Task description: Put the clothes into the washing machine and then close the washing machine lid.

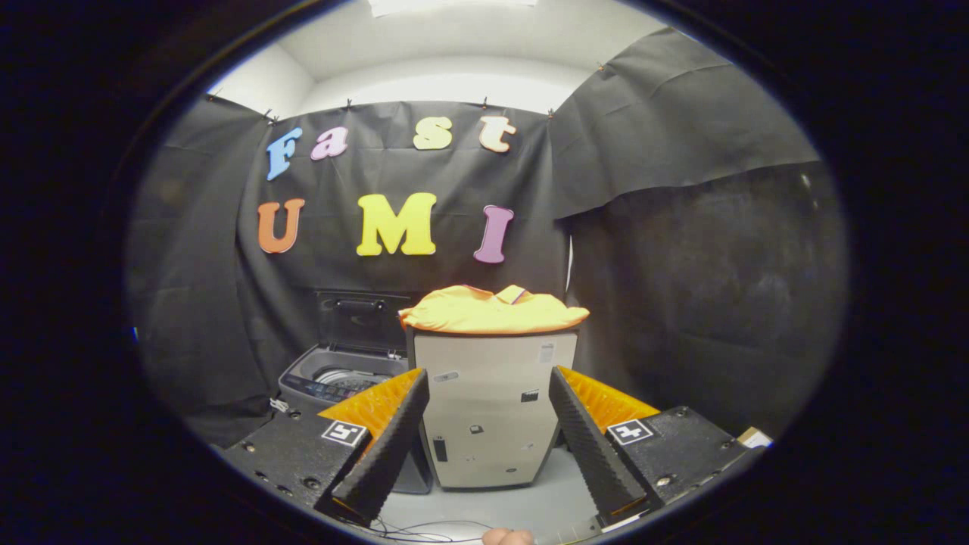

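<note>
A folded yellow garment (493, 309) lies on top of a pale box-shaped cabinet (492, 409), well beyond my fingers. To the left of the cabinet stands a grey top-loading washing machine (333, 378) with its dark lid (357, 322) raised against the wall, so the drum opening shows. My gripper (488, 393) is open, with nothing between its fingers; the cabinet's front shows through the wide gap between them. It is some way back from both the cabinet and the machine.
Black cloth walls close the booth behind and on both sides. The pale floor (560, 499) lies in front of the cabinet, with thin cables (424, 527) near my fingers. A small cardboard piece (755, 437) sits at the right.
</note>
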